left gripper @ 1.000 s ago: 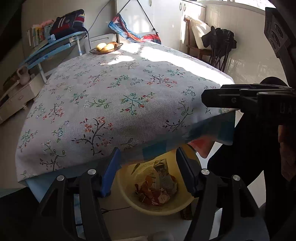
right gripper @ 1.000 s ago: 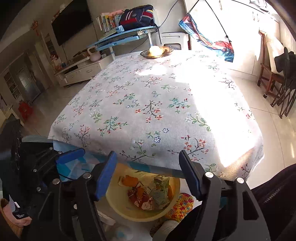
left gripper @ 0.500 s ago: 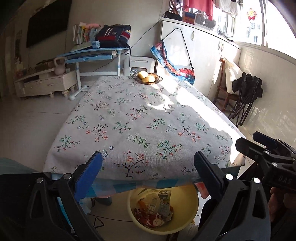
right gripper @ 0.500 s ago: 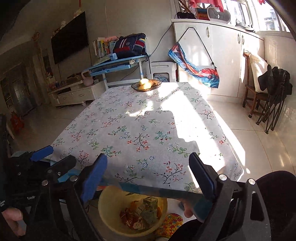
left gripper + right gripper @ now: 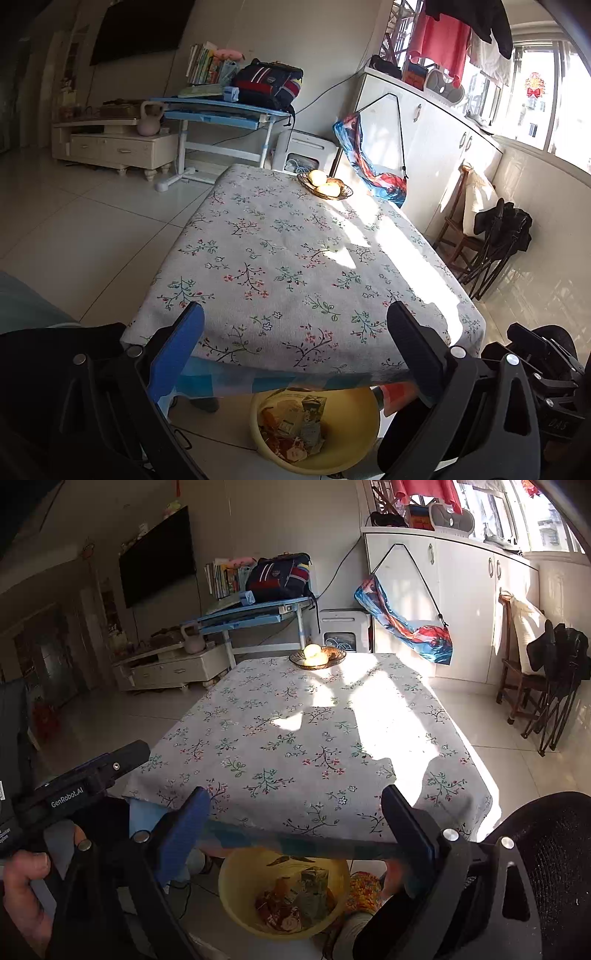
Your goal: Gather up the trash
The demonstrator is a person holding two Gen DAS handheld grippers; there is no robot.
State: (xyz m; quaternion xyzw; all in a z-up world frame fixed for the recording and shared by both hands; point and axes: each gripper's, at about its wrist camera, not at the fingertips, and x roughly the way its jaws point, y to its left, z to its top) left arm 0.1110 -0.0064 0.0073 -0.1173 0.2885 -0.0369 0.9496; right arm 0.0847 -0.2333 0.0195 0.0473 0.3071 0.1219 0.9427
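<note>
A yellow basin [image 5: 356, 408] [image 5: 240, 878] stands on the floor under the near edge of the table, with wrappers and a small carton [image 5: 291, 432] [image 5: 295, 901] lying in it. My left gripper [image 5: 294, 308] hangs above the table's near edge, open wide, with nothing between its blue pads. The right gripper [image 5: 295, 791] hovers over the same edge beside it. Its jaws are opening and nothing is between them. The floral tablecloth [image 5: 295, 240] [image 5: 314, 731] is bare apart from a fruit bowl.
A fruit bowl [image 5: 325, 184] [image 5: 317, 657] sits at the table's far end. Wooden and folding chairs [image 5: 491, 240] stand at the right, and a black mesh chair back [image 5: 546, 849] is near right. A hand [image 5: 22, 886] grips the left tool. Tiled floor lies to the left.
Both grippers have risen from over the basin to above the table edge, and their jaws have spread wider. The left view has rolled to level.
</note>
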